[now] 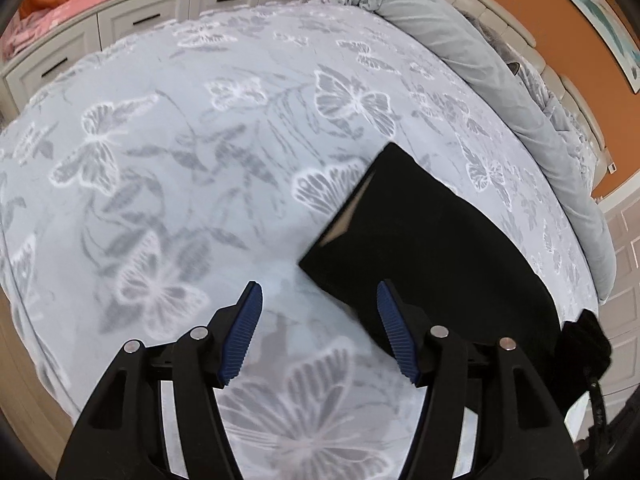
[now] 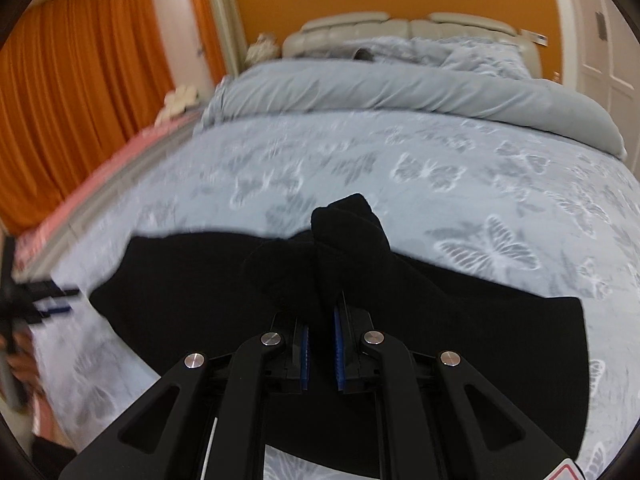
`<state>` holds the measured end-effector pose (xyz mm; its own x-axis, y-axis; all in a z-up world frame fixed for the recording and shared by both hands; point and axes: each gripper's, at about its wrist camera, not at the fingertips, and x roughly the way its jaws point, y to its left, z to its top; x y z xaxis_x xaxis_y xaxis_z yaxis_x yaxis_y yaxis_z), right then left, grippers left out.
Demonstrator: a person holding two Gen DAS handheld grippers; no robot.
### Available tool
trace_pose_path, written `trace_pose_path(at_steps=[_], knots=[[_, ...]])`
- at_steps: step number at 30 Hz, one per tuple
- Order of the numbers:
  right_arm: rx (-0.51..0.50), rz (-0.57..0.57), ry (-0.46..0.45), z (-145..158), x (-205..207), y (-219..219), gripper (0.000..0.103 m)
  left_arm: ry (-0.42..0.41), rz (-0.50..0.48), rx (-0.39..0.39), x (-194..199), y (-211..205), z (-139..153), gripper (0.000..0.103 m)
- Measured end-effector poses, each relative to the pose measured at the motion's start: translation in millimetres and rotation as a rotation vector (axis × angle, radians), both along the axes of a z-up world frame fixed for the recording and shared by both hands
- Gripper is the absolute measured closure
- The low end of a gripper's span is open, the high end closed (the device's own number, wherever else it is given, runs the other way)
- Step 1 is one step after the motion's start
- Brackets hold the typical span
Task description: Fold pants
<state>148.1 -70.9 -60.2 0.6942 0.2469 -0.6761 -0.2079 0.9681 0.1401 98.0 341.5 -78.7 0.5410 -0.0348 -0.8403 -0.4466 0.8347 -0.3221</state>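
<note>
The black pants (image 1: pixel 432 248) lie spread on the bed, with one straight end and its tan label (image 1: pixel 344 216) towards the middle. My left gripper (image 1: pixel 319 288) is open just above that end's near corner, and its blue pads (image 1: pixel 248 332) hold nothing. My right gripper (image 2: pixel 320 320) is shut on a bunched fold of the pants (image 2: pixel 344 240), which rises as a dark lump ahead of the fingers. The remaining cloth (image 2: pixel 500 340) stretches left and right beneath it. In the right wrist view the left gripper (image 2: pixel 48 300) shows blurred at the left edge.
The bed cover (image 1: pixel 180 160) is light blue with a butterfly print. A rolled grey duvet (image 2: pixel 400 84) and a beige headboard (image 2: pixel 400 28) close off the bed's head. White drawers (image 1: pixel 120 24) with a pink top stand beside the bed. Orange curtains (image 2: pixel 80 80) hang beyond.
</note>
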Motion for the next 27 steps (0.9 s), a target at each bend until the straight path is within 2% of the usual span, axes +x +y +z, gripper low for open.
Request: trace_pose_path(at_steps=[6, 8, 10, 14, 16, 17, 19, 20, 22, 23, 24, 25, 27], knots=[[-0.149, 0.074, 0.064, -43.7, 4.5, 38.7, 0.093, -0.026, -0.027, -0.007, -6.0, 8.9, 5.6, 0.045], [-0.223, 0.118, 0.104, -62.9, 4.2, 49.7, 0.09, -0.025, -0.036, -0.017, -5.8, 9.2, 5.2, 0.045], [-0.29, 0.137, 0.076, -72.3, -1.1, 59.4, 0.086, -0.023, -0.04, -0.028, -4.9, 9.0, 3.8, 0.045], [-0.386, 0.121, 0.014, -62.8, -6.0, 71.2, 0.066, -0.027, -0.048, -0.041, -4.2, 2.7, 5.5, 0.045], [-0.393, 0.122, -0.007, -59.7, -6.6, 70.3, 0.053, -0.037, -0.043, -0.036, -4.9, -0.5, 9.4, 0.045], [-0.381, 0.132, -0.009, -58.6, -5.8, 68.4, 0.054, -0.043, -0.04, -0.033, -5.4, -2.6, 11.7, 0.045], [-0.335, 0.177, 0.03, -62.6, -2.9, 65.9, 0.084, -0.06, -0.047, -0.039, -4.9, -7.3, 16.6, 0.042], [-0.331, 0.194, 0.052, -62.2, -2.8, 66.6, 0.09, -0.067, -0.05, -0.046, -4.8, -10.1, 18.5, 0.037], [-0.373, 0.275, 0.014, -50.2, -17.8, 77.0, 0.088, -0.078, -0.06, -0.061, -4.1, -15.4, 20.2, 0.036], [-0.368, 0.332, 0.025, -48.0, -24.1, 80.2, 0.08, -0.079, -0.071, -0.065, -3.1, -19.1, 20.0, 0.036], [-0.352, 0.377, 0.068, -50.3, -26.9, 80.8, 0.062, -0.077, -0.086, -0.065, -1.3, -22.7, 19.3, 0.036], [-0.319, 0.423, 0.114, -51.3, -30.1, 78.6, 0.061, -0.072, -0.1, -0.054, 1.3, -27.6, 18.2, 0.036], [-0.206, 0.439, 0.108, -31.6, -38.6, 61.1, 0.061, -0.062, -0.115, -0.021, 4.6, -36.0, 16.5, 0.036]])
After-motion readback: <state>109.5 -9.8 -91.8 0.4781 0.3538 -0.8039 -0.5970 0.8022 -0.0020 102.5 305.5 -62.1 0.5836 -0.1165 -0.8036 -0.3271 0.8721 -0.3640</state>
